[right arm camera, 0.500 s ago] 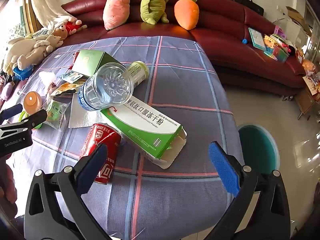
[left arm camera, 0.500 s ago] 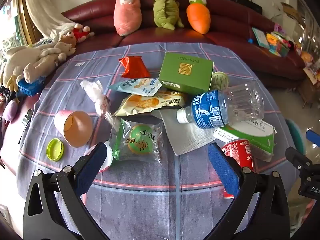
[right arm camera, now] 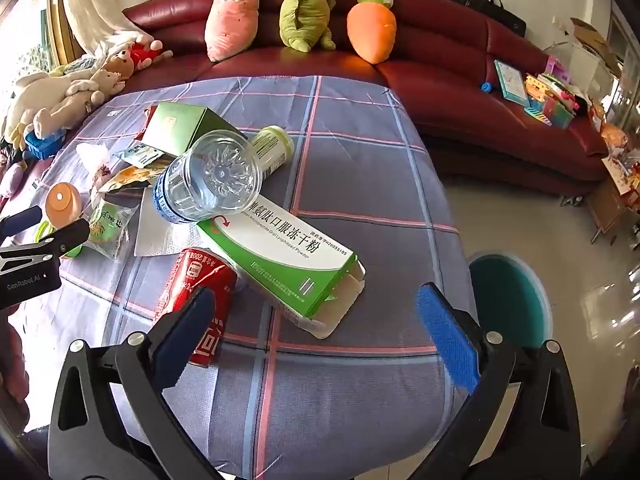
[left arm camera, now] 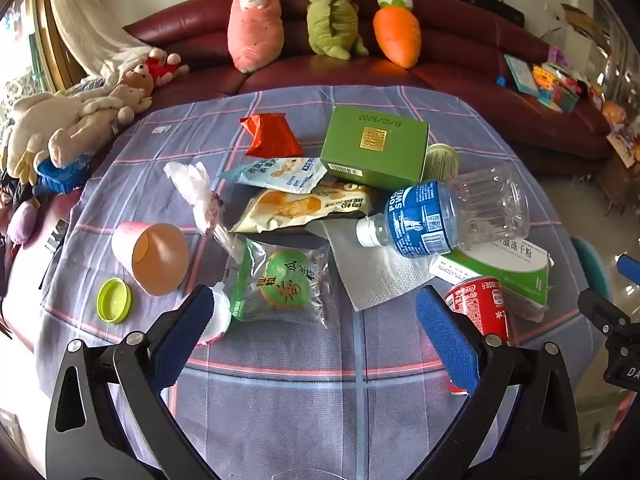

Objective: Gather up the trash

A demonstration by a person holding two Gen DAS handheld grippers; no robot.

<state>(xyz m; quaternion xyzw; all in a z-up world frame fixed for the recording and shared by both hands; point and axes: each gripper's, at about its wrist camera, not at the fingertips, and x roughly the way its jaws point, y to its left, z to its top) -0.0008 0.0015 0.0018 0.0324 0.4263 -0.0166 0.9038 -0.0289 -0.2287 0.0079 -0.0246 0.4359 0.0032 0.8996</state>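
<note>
Left gripper (left arm camera: 314, 316): jaws spread wide, empty — poised above the snack packet (left arm camera: 282, 282), as half a second ago.
Right gripper (right arm camera: 316, 312): also wide and empty, unmoved.
Trash: piled at 11 o'clock of the right gripper — red can (right arm camera: 200, 292) and green-white box (right arm camera: 280, 258) nearest.
Bin (right arm camera: 510, 300): at 2 o'clock, on the floor.
Meaning: nothing has been collected yet.

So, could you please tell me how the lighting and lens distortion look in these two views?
Left wrist view: strong fisheye bending, dark corners, sharp on the water bottle; daylight blows out the window at the left edge. Right wrist view: same curved table edges, glare on the floor tiles at right, washed-out cloth at lower left; the red can reads crisp.
</note>
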